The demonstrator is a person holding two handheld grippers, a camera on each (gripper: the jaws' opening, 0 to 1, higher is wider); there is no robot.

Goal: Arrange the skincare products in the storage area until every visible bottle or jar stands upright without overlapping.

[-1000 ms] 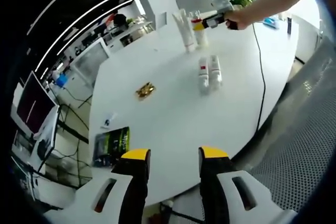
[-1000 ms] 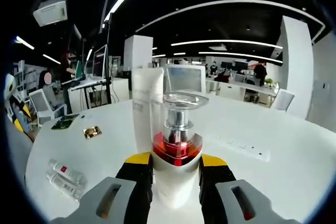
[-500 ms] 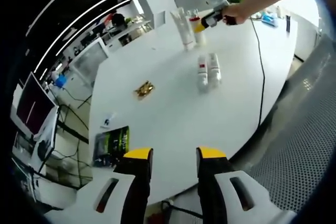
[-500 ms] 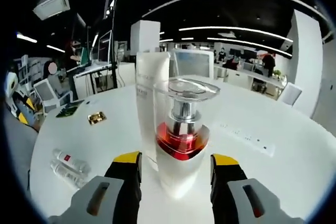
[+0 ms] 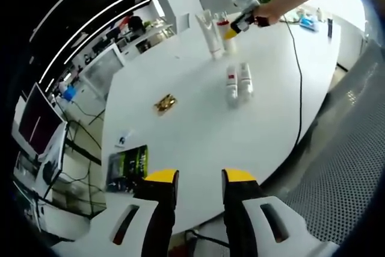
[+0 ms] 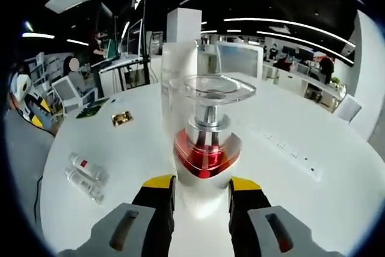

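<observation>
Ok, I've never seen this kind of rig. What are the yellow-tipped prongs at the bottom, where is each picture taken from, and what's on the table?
The prongs are the jaws of two hand-held grippers, each with its own camera. The left gripper hangs over the white table's edge, holding nothing. It sees two small bottles lying side by side, a gold packet, and the person's hand holding the right gripper. That one sits at a standing pump bottle with a red collar, a tall white tube behind it; whether it is gripped is unclear.
</observation>
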